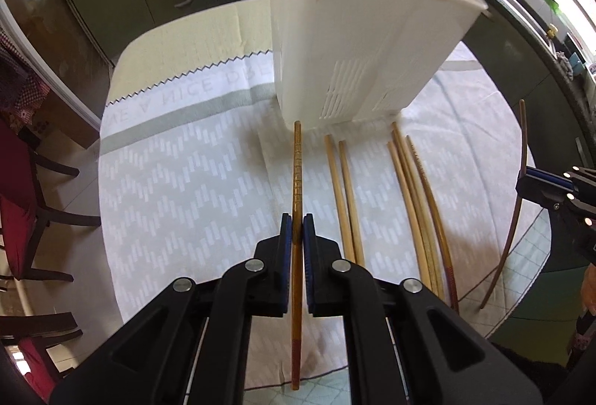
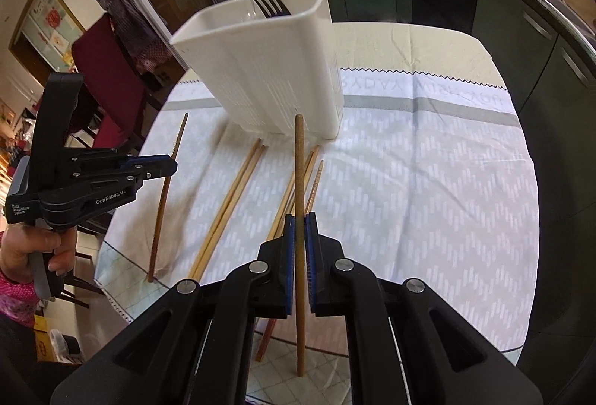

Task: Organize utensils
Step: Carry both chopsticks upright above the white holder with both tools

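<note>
Two chopsticks being lifted toward the holder

One chopstick (image 1: 297,181) is being pinched tight in the left gripper (image 1: 297,230), another (image 2: 299,181) in the right gripper (image 2: 299,230); tips are best lined up over the white holder (image 2: 260,69) on the tabletop (image 2: 428,181) before being dropped in.

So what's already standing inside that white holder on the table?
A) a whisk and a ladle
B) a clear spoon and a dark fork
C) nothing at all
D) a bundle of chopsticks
B: a clear plastic spoon and a dark fork poke above the rim of the white utensil holder; the loose chopsticks lie on the cloth.
</note>
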`<state>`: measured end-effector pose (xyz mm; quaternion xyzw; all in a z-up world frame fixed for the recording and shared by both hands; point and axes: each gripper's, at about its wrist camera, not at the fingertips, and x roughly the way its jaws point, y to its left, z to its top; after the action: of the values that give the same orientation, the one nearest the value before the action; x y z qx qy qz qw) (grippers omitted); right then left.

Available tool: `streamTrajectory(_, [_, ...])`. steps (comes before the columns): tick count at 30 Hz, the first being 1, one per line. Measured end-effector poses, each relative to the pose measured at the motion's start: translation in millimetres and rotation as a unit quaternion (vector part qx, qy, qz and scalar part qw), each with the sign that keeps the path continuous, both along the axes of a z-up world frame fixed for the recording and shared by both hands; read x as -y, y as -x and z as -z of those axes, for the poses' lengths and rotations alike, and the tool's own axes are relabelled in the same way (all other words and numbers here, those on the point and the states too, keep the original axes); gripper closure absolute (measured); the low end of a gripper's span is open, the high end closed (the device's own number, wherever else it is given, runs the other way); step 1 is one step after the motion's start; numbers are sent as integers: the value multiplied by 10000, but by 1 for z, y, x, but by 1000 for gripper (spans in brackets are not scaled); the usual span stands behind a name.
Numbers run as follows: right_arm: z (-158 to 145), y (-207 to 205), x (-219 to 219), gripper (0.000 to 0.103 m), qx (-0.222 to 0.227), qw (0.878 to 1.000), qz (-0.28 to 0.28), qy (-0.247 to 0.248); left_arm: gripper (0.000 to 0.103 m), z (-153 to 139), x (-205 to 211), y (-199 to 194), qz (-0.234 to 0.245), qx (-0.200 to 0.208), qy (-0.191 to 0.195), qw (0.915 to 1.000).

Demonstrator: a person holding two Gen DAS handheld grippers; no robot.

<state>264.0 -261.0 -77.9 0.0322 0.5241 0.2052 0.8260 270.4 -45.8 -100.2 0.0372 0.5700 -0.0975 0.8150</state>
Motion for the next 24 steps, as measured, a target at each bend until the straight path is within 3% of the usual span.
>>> streamTrajectory(14, [-28, 31, 20, 97, 628, 9976, 13, -305, 97, -56, 8, 35, 140, 647, 138, 9977])
streamTrajectory(24, [-49, 35, 20, 97, 921, 9950, -55, -375, 97, -78, 11, 45, 213, 904, 216, 9954])
